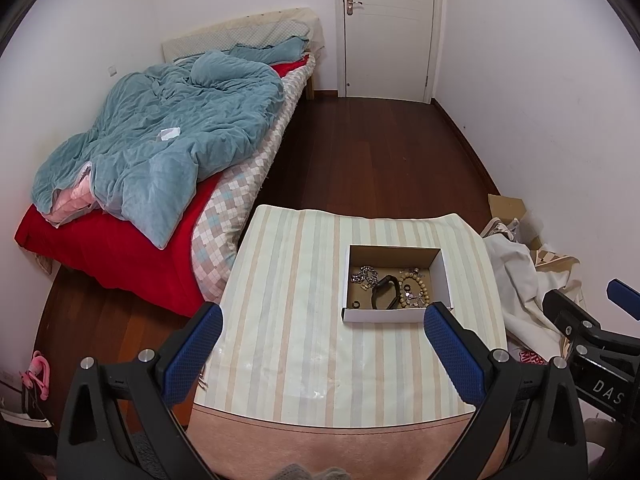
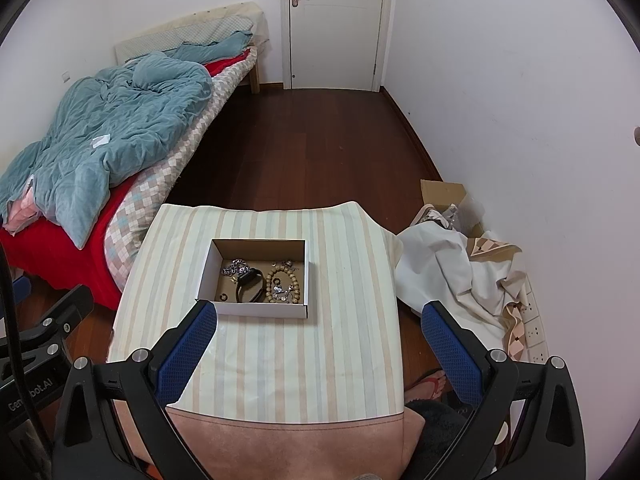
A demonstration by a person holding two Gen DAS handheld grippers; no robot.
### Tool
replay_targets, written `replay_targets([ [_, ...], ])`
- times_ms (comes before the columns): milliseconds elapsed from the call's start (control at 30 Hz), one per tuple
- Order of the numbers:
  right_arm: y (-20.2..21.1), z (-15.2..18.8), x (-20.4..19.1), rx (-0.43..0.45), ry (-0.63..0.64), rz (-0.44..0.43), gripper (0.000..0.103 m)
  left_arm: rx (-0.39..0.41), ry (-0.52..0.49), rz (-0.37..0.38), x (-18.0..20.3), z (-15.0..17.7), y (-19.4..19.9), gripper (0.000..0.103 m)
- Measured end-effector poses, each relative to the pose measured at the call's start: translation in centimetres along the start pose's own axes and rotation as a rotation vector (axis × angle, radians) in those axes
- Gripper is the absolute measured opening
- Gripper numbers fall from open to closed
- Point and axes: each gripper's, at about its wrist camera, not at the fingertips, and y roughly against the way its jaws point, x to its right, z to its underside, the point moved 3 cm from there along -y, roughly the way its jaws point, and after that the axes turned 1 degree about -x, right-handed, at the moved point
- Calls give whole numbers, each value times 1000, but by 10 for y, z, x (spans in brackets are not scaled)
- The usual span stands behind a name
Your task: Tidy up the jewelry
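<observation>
My left tongs (image 1: 323, 320) wide, empty | box (image 1: 443, 276) mid-table (image 1: 288, 320): chain (image 1: 365, 273), black band (image 1: 385, 295), bead bracelet (image 1: 416, 283), small rings I think, all inside | my right tongs (image 2: 319, 318) wide, empty | step: gathered already, or awaiting sorting.

White walls (image 1: 540, 80) enclose a small bedroom with a dark wooden floor (image 1: 380, 152). A shut white door (image 1: 388, 28) stands at the far end. Along the left wall, a bed (image 1: 224, 216) carries a rumpled teal quilt (image 1: 168, 136) over a red blanket (image 1: 120, 252).
</observation>
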Motion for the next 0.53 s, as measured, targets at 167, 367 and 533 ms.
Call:
replay_targets([
  [167, 0, -1, 0, 0, 5, -4, 103, 0, 0, 0, 0, 0, 0, 103],
  [367, 0, -2, -2, -1, 8, -4, 103, -1, 0, -1, -1, 0, 0, 103],
  [533, 0, -2, 0, -2, 10, -6, 103, 2, 12, 8, -7, 1, 1, 103],
])
